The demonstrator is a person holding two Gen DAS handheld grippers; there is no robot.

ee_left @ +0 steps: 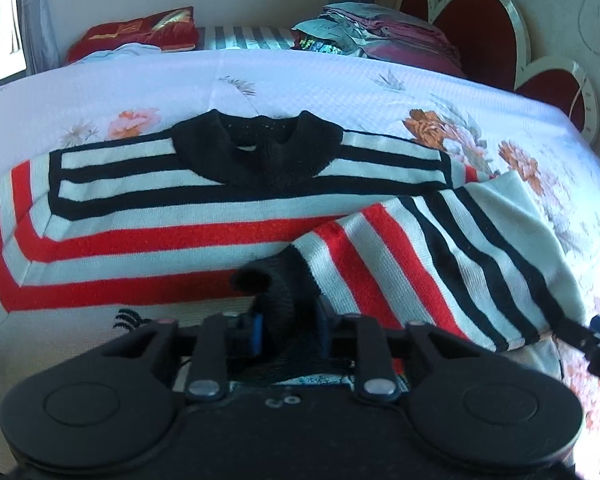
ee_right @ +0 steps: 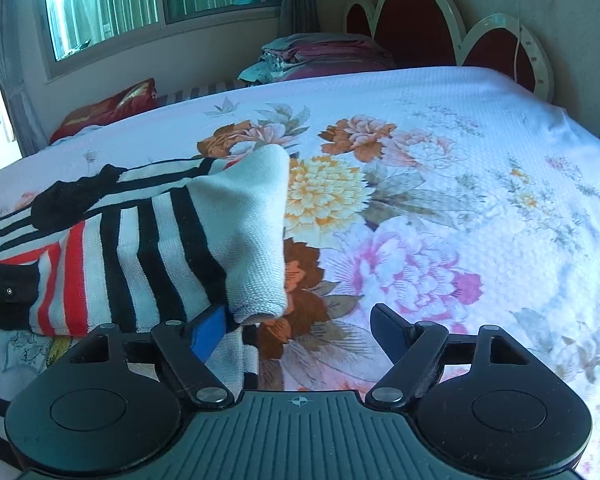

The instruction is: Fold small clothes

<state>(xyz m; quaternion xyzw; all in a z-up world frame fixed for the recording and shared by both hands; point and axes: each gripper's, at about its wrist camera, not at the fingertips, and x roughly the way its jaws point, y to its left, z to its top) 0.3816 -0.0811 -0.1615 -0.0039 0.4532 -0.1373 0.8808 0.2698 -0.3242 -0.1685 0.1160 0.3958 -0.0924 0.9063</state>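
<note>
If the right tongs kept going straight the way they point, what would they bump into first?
Probably the flowered bedspread. The right tongs are open and point down at it, with only bare cover between them. The striped sweater is off to the left by the blue pad, though depth is hard to judge.

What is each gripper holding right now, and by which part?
Left gripper: shut on the striped sweater, at its black sleeve cuff. Right gripper: open, holding nothing.

daylight pours in from the windows (ee_right: 148, 4) at the upper left, blown out to white at the left edge. the bedspread (ee_right: 460, 160) glares pale, washed bluish. fisheye bending curves the bed's edges; corners darken, and near gripper housings sit soft and shadowed.
</note>
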